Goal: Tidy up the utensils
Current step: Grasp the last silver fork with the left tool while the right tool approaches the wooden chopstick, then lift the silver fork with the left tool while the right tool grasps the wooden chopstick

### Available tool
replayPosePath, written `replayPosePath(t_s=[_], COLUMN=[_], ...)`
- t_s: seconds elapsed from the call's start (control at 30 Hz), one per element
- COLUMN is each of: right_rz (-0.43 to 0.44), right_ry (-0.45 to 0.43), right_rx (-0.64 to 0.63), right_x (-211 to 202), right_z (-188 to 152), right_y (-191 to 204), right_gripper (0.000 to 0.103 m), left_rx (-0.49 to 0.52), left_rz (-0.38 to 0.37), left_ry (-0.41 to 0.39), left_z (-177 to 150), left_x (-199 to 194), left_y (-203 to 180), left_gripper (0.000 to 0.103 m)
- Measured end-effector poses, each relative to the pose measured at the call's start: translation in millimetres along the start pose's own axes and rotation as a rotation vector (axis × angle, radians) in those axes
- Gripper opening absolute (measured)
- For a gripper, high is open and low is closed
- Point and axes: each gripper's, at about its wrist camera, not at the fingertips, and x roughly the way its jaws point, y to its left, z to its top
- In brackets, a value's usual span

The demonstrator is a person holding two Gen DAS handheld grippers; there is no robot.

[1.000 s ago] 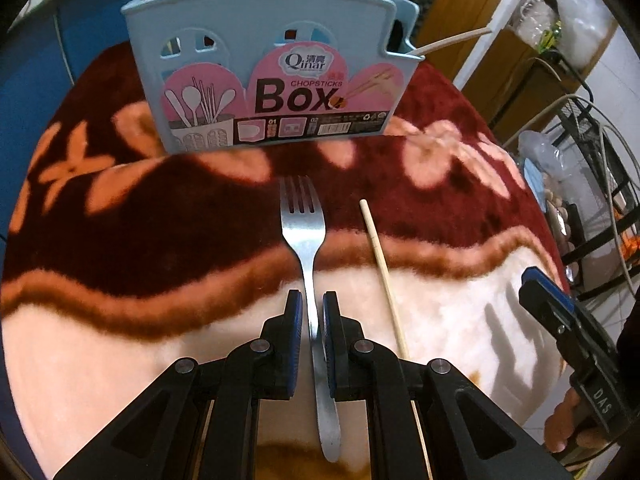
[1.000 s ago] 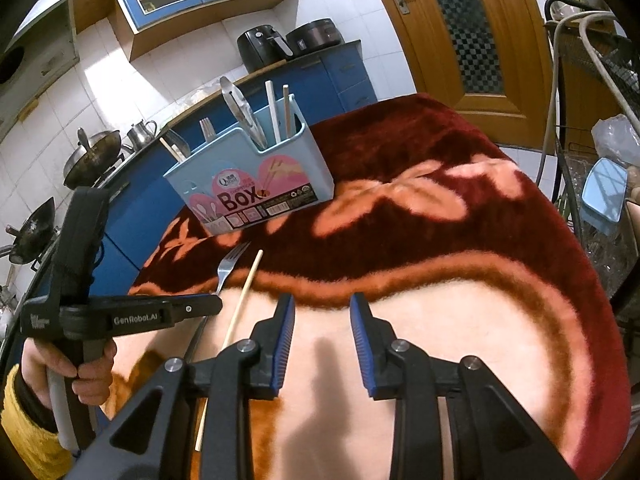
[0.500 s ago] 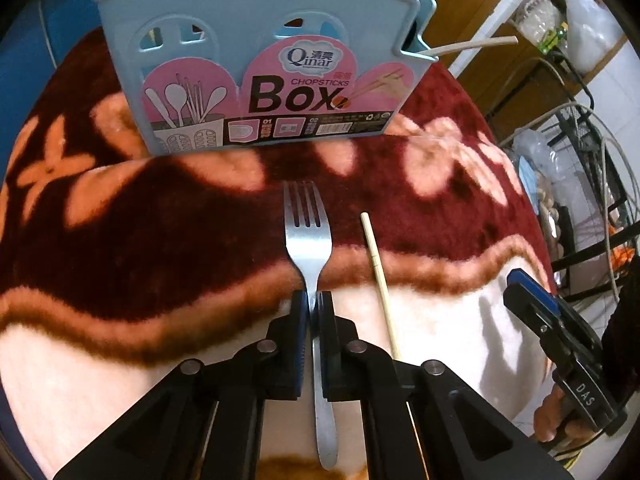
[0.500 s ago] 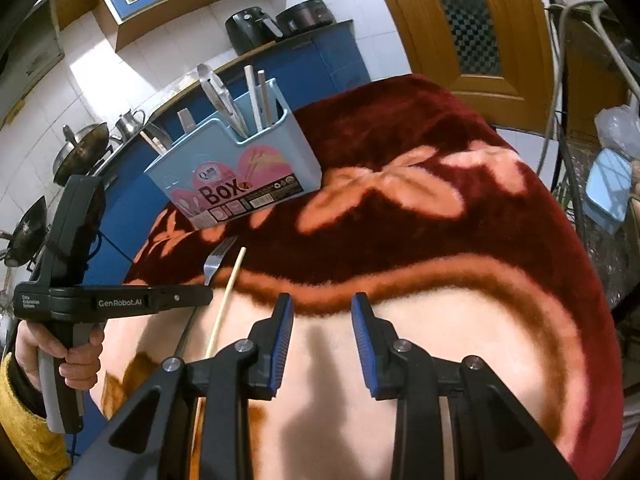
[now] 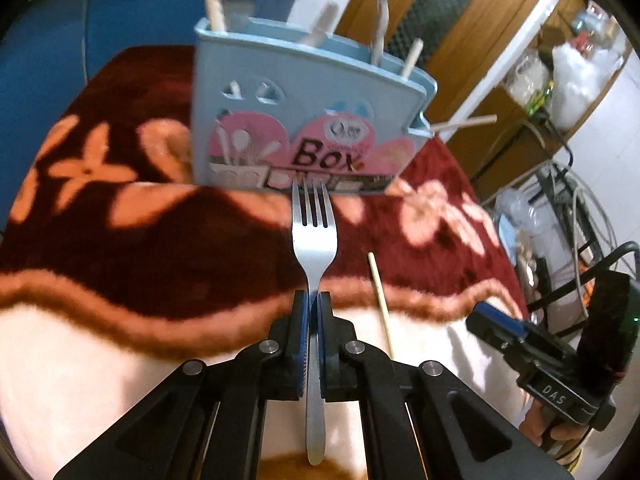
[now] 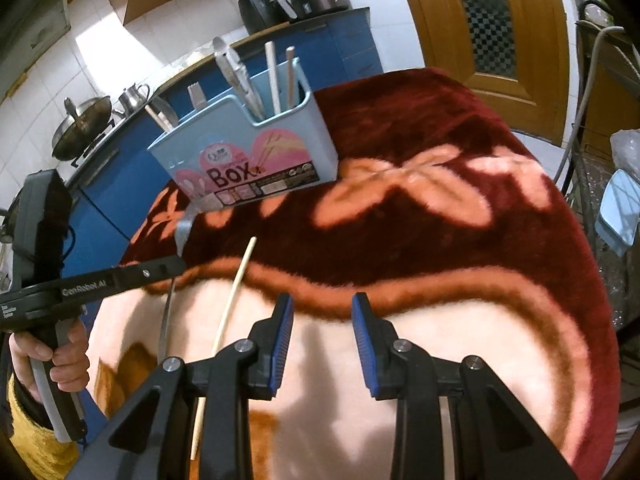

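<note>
we find the left gripper (image 5: 313, 308) clamped on the fork (image 5: 314, 236), before the utensil box (image 5: 304, 112). the right gripper (image 6: 322, 312) stands part open, empty, beside the chopstick (image 6: 234, 292).

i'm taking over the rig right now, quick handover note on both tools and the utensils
Left tool: shut on the fork, gripping its neck, tines toward the blue utensil box.
Right tool: open, empty, above the blanket.
One chopstick lies loose on the blanket, between the two tools.
Done: several utensils already stand in the box.
Left: put the fork in the box, then the chopstick.
</note>
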Motion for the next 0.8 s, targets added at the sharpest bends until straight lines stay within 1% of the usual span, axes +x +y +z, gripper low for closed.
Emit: replayPosePath(t_s=[0.17,0.3,0.43,0.57,0.7,0.8], right_rz=[0.017,0.055,0.056,0.058,0.032,0.04], right_ry=[0.033,0.086,0.133,0.185,0.217,0.243], right_rx=[-0.022,-0.03,-0.047,-0.064,-0.083,-0.06], right_x=[7,16,28,42,54,60], right_z=[1,4,9,14,17,20], right_y=[15,31,48,60,69,70], right_gripper=[0.033,0.033,0.033,0.033,0.033,0.033], left_rx=[0.005,0.022,0.009,0.007,0.009,0.027], left_rz=[-0.003,0.012,0.0,0.009,0.005,0.011], left_ry=[-0.089,-0.154,-0.19,-0.236,-0.262,-0.284], left_z=[-12,-19,-21,-24,-27,-29], left_x=[-20,-31,-41,-48,-54,-57], left_y=[4,6,16,18,23,24], left_gripper=[0.004,0.004,0.004,0.004,0.004,0.004])
